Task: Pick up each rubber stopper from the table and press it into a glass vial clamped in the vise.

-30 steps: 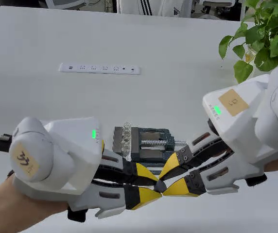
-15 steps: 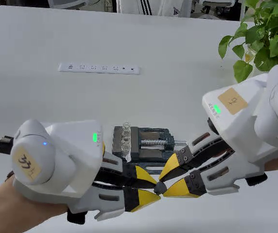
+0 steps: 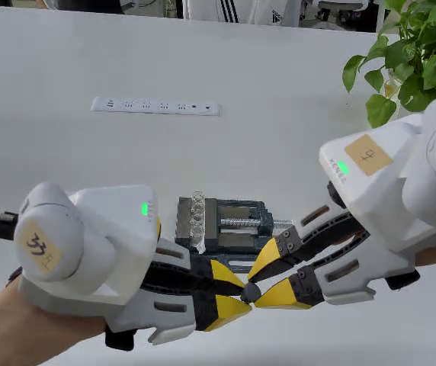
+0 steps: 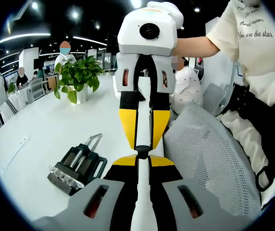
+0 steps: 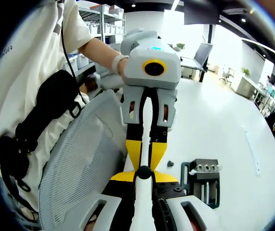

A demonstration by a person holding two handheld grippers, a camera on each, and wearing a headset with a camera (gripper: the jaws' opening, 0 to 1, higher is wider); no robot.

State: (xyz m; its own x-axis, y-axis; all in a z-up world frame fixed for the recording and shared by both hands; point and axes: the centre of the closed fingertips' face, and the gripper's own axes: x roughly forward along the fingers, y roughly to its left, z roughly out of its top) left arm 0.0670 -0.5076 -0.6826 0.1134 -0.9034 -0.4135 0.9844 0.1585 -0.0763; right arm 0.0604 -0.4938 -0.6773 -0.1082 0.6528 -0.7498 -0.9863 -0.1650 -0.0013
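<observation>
Currently my left tongs [image 3: 241, 294] and right tongs [image 3: 261, 290] meet tip to tip, both pinching one small black rubber stopper [image 3: 250, 292], just nearside of the dark steel vise [image 3: 237, 229].

1. Head view: I find the white desk [image 3: 279, 69] evenly, brightly lit and sharp; shadows at its near edge are faint and soft.
2. Gripper views: ceiling lights [image 4: 74, 13] flare overhead; fisheye bends straight lines near the edges, and the far room softens.
</observation>
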